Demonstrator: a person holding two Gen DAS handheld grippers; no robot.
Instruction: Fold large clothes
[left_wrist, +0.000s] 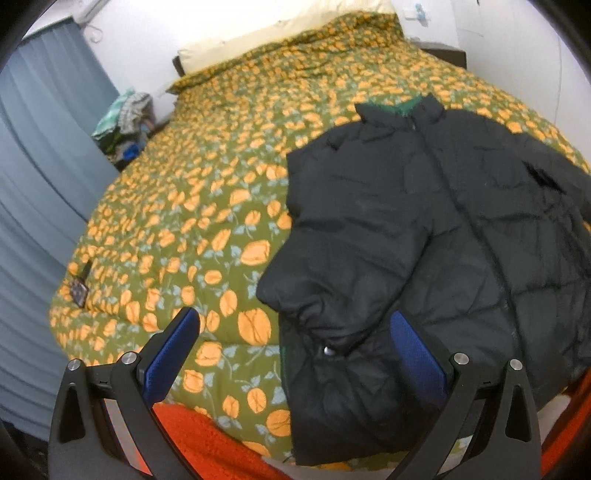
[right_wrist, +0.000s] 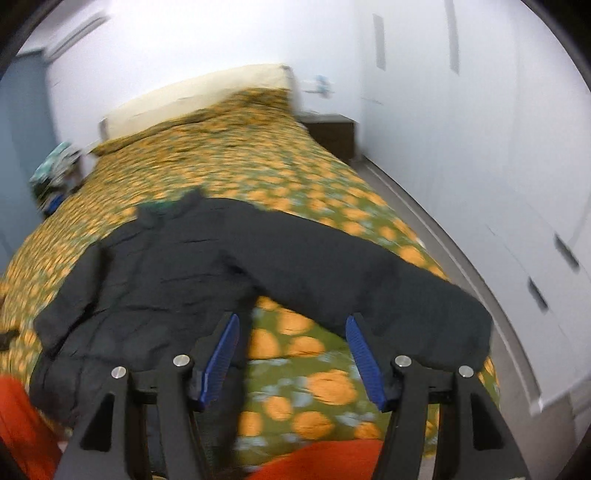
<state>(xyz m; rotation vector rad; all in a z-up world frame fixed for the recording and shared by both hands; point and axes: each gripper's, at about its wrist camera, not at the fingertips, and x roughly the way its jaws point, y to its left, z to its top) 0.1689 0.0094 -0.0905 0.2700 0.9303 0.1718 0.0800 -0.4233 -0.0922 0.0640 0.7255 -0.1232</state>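
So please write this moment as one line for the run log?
step: before fold | jacket: flat on bed, one sleeve spread out | left gripper: open | right gripper: open, near sleeve

No text, label, brand or number can be read in either view. A small dark tag (left_wrist: 78, 289) at the near left edge of the orange-flowered green quilt (left_wrist: 207, 206) is too small to read.

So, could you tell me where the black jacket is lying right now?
The black jacket lies spread on the floral bedspread near the bed's foot, right of centre in the left wrist view, collar pointing toward the pillow.
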